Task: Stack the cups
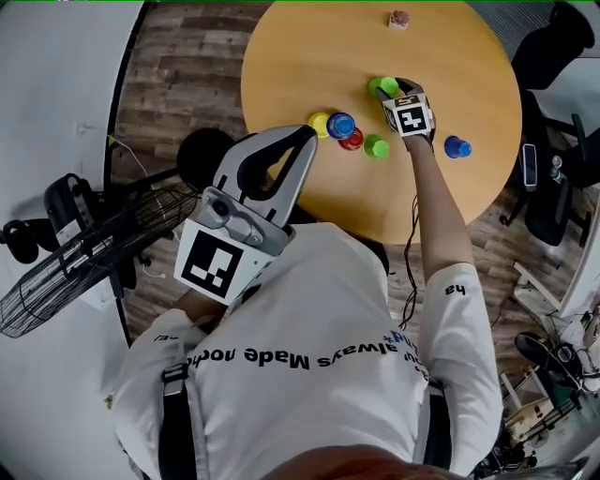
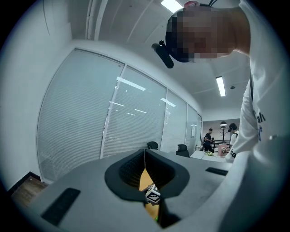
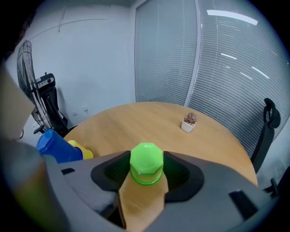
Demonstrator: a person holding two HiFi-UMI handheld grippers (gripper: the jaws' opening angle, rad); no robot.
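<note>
1. Your right gripper [image 1: 394, 94] has its jaws clamped on the upturned green cup [image 3: 146, 163], one pad on each side. The cup is near the middle of the round table [image 1: 309, 56]. I cannot tell whether its rim is off the wood.
2. Keep the squeeze light, lift straight up and hold the cup level.
3. From the held cup, the second green cup [image 1: 376, 146] lies at 6 o'clock. The blue cup [image 1: 341, 124] is against the red cup [image 1: 353, 142] at 8, the yellow cup [image 1: 319, 122] at 9 and the lone blue cup [image 1: 457, 146] at 4. Centre the held cup over your target before lowering.
4. Your left gripper [image 1: 302, 141] idles at 7 o'clock, with its jaws together on nothing.
5. The wood looks smooth, so cups may slide. The potted plant [image 1: 398, 19] stands at 12, the fan [image 1: 84, 272] at 9 and the office chairs [image 1: 548, 187] at 3.
</note>
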